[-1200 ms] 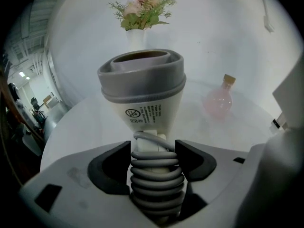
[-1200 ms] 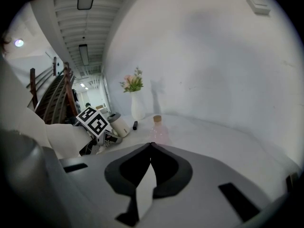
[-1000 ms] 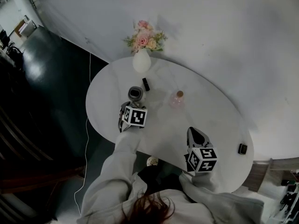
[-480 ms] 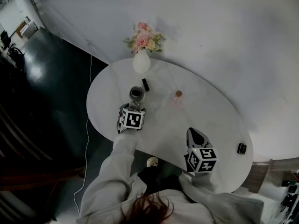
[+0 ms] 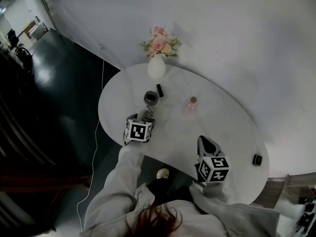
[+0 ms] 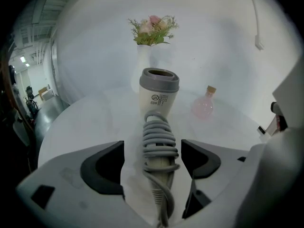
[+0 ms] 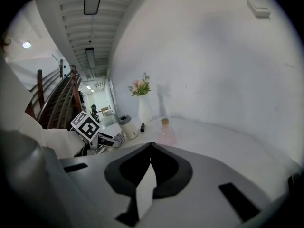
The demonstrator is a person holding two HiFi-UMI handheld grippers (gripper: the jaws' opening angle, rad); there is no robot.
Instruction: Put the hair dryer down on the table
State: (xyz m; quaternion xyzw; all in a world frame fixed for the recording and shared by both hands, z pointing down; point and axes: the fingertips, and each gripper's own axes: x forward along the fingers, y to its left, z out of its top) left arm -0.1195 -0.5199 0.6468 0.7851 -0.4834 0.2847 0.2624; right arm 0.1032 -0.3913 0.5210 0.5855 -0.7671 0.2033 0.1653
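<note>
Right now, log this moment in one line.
left gripper: jaws just opening, apart beside hair dryer handle, not pressing | hair dryer: lying on table | right gripper: shut, empty

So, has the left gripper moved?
Yes: left gripper drew back from the vase toward the table's near edge, jaws just opening, hair dryer between them.

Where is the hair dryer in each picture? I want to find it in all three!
Head view: the hair dryer is left of the middle, just below the flower vase.
Left gripper view: right in the middle, big and close.
Right gripper view: small, left of the middle.
Shared landmark: the flower vase, close by it in every view.
</note>
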